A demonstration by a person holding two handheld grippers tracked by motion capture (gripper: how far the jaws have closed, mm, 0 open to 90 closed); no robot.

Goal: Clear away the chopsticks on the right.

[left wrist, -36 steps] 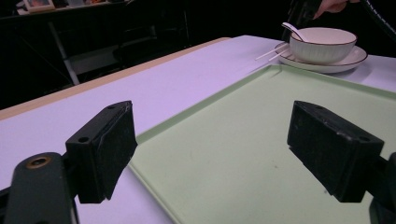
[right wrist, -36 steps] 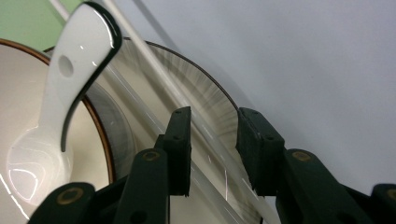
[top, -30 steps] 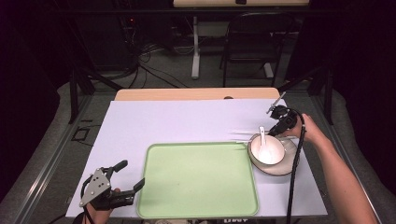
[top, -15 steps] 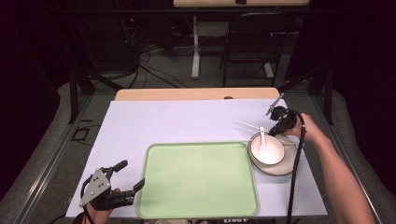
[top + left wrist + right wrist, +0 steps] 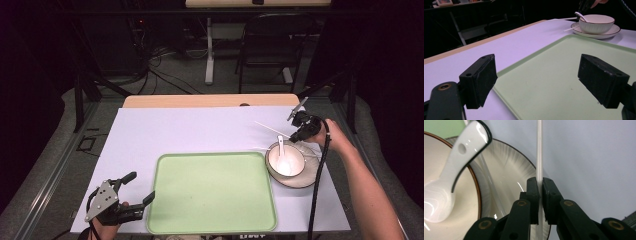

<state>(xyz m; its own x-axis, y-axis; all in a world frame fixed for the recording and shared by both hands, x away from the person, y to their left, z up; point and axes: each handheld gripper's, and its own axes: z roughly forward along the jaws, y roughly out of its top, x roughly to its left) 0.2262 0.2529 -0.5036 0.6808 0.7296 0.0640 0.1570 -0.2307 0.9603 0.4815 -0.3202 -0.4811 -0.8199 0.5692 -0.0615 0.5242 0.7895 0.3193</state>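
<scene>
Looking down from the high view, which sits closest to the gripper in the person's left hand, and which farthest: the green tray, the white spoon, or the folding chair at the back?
From the left gripper, near the table's front corner:
1. Green tray, right beside it, mid-table.
2. White spoon, in the bowl across the table, near the right gripper.
3. Folding chair, on the floor beyond the table's far edge.

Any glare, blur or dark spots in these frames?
High view: room behind the table is near black. Right gripper view: glare streaks on the white spoon; the chopstick between the jaws is sharp. Left gripper view: bowl slightly soft.
</scene>
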